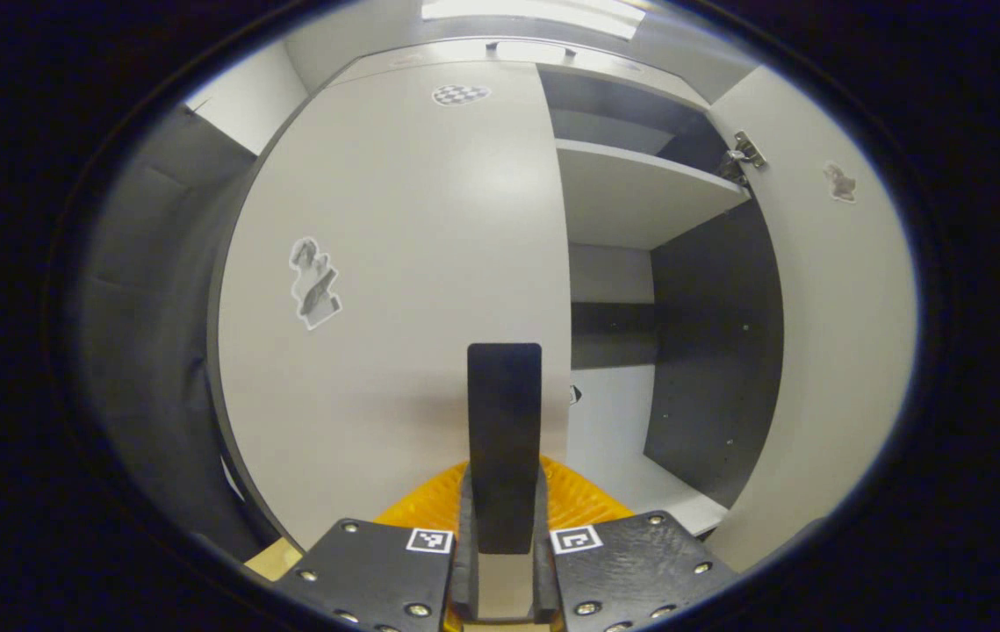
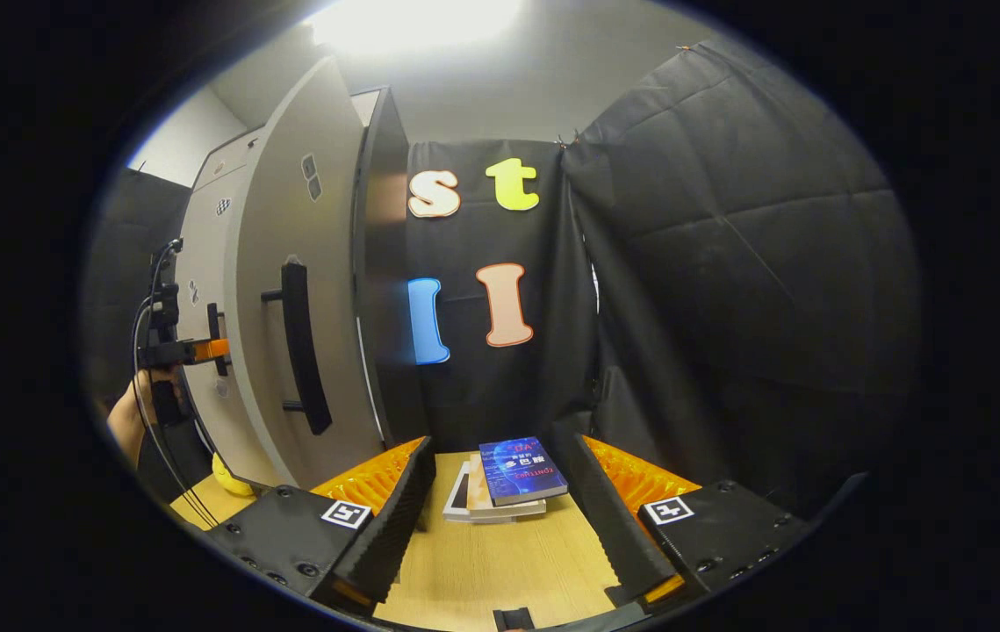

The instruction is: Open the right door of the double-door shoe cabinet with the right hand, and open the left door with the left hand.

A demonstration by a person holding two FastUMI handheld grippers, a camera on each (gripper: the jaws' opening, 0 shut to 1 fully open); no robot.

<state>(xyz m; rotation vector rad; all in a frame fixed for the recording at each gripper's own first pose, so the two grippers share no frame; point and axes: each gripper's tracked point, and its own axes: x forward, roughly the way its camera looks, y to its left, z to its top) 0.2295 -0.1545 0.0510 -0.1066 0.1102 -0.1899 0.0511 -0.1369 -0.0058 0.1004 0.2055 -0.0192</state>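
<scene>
I count two doors: one (image 1: 394, 290) shut, one (image 1: 842, 333) swung open. Each carries one handle (image 1: 504, 439), so two handles (image 2: 305, 351). I see two shelves (image 1: 640, 189) inside, and a stack of about three books (image 2: 508, 483).

Your cabinet (image 1: 614, 202) is pale grey with dark inner walls. Its right door (image 2: 306, 290) stands swung open, black bar handle (image 2: 302, 347) facing out. The left door (image 1: 394, 290) is shut, its handle (image 1: 504, 439) upright.
</scene>
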